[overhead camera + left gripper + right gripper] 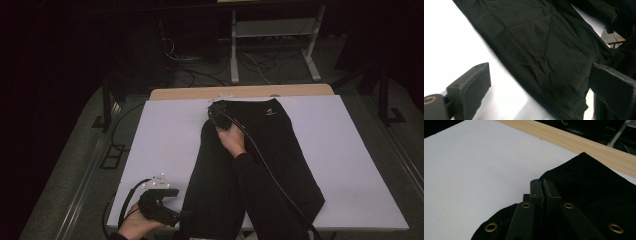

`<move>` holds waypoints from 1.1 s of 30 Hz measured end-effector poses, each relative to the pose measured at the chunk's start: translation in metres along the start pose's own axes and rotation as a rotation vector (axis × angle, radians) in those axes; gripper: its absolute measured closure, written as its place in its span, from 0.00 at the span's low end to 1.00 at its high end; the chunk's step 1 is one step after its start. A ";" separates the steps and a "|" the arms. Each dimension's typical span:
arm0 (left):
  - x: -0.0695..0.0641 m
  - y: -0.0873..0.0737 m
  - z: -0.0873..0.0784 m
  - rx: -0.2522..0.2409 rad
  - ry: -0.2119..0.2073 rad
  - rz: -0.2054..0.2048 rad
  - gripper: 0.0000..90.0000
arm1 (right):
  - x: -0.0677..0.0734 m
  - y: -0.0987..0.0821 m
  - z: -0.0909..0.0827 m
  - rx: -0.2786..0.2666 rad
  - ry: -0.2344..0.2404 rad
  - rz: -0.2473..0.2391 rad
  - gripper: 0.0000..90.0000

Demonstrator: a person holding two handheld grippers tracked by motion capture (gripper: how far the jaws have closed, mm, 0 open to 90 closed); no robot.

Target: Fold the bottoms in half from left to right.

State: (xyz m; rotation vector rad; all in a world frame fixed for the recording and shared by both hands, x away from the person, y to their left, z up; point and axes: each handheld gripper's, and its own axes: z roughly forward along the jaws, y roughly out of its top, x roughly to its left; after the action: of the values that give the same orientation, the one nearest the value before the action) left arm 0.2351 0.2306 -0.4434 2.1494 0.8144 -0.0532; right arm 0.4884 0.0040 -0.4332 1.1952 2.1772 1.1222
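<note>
Two grippers working black pants (265, 150) spread on the white table (165, 135): right gripper (216, 111) is pinched tight on the far waist edge, probably to fold it back, while left gripper (167, 214) waits wide open, empty, by the near hem.

Black garment (260, 160) on white table (165, 135)

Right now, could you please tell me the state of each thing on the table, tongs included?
Black fabric garment: spread flat on the white board, a small white logo facing up near its far edge, its far left corner pinched.
Right tongs: shut on the garment's far corner.
Left tongs: open, jaws wide apart, at the garment's near left edge, gripping nothing.
White board: lying flat on the wooden table.
</note>
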 end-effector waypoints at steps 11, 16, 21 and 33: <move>-0.001 -0.003 0.002 0.041 -0.022 0.034 0.28 | 0.001 -0.002 0.000 -0.003 0.004 0.001 0.95; -0.004 -0.004 0.004 0.067 -0.013 0.066 0.42 | 0.002 -0.001 0.000 -0.007 0.007 0.007 0.95; -0.005 -0.003 0.006 0.081 -0.008 0.075 0.67 | 0.002 -0.001 0.000 -0.004 0.012 -0.003 0.95; -0.006 0.000 0.007 0.116 0.023 0.079 0.98 | 0.002 0.002 -0.004 -0.019 0.029 -0.008 0.95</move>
State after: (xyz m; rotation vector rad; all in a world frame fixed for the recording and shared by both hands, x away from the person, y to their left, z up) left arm 0.2322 0.2226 -0.4467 2.2934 0.7546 -0.0352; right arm 0.4853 0.0047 -0.4290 1.1686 2.1857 1.1609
